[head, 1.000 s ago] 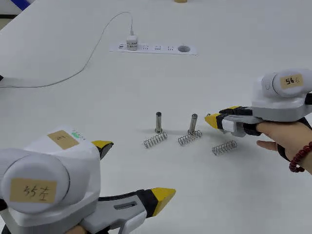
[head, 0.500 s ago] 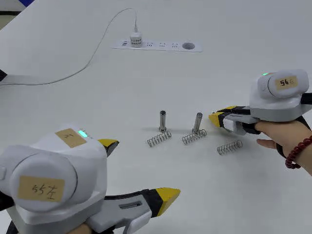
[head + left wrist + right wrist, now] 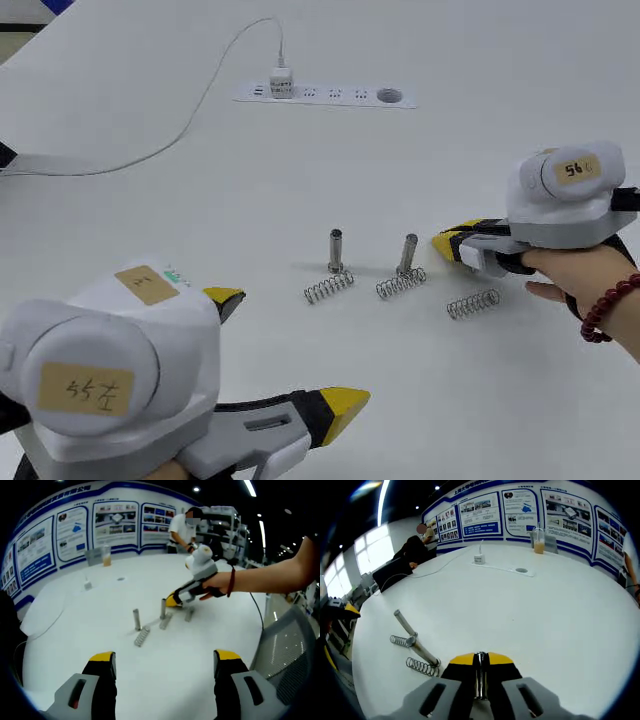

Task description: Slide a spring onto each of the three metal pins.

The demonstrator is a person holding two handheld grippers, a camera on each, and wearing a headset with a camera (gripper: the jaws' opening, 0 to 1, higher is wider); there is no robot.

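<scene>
Nearest, at the lower left of the head view, the left gripper (image 3: 285,348) hangs over the table (image 3: 150,220) with its jaws spread wide and nothing between them. Past it, mid-frame, three springs lie on their sides in a loose row: the left spring (image 3: 329,287), the middle spring (image 3: 400,284) and the right spring (image 3: 472,303). Each has its long axis running left to right and tipped up a little toward the right. Just behind the first two stand the left pin (image 3: 336,250) and the middle pin (image 3: 408,253), both upright, each with a spring lying at its foot. The right gripper (image 3: 443,243) reaches in from the right edge, level with the pins, its tips just beside the middle pin. Its own view shows the jaws closed on the third pin (image 3: 480,672). The right spring lies just below those tips and well apart from the left gripper, so the right hand is by far the nearer to it, though it looks occupied by the pin. Far off at the top sits a power strip (image 3: 325,96).
</scene>
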